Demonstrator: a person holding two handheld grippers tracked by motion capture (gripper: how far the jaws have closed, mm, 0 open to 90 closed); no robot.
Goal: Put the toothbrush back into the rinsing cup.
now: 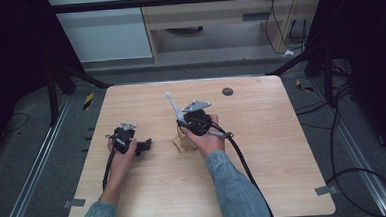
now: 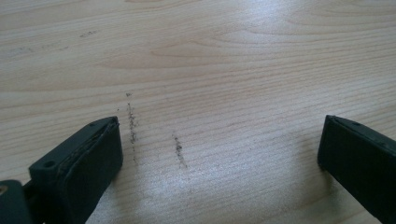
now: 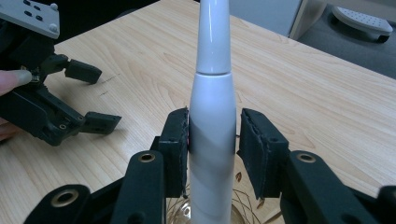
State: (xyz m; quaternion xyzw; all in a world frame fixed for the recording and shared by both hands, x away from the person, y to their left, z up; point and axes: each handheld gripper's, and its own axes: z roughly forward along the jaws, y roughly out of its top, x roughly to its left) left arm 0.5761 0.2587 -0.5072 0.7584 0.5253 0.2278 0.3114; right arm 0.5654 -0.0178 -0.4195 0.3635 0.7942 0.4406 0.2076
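Observation:
A white toothbrush-like wand (image 3: 212, 93) stands upright in a gold wire holder (image 3: 245, 200) near the middle of the table. My right gripper (image 3: 212, 140) has its jaws on either side of the wand's thick lower part. The left pad (image 3: 177, 149) touches the wand, while a thin gap shows at the right pad (image 3: 254, 149), so the gripper is open. From above, the wand (image 1: 172, 105) leans up and left out of the right gripper (image 1: 182, 124), over the holder (image 1: 183, 145). My left gripper (image 1: 144, 146) (image 2: 219, 144) rests open on the bare wood to the left.
The light wooden table (image 1: 264, 175) has a small dark round disc (image 1: 227, 91) near its far edge. A black cable (image 1: 244, 161) trails from the right gripper toward the front edge. Faint dark scuff marks (image 2: 180, 151) lie between the left jaws.

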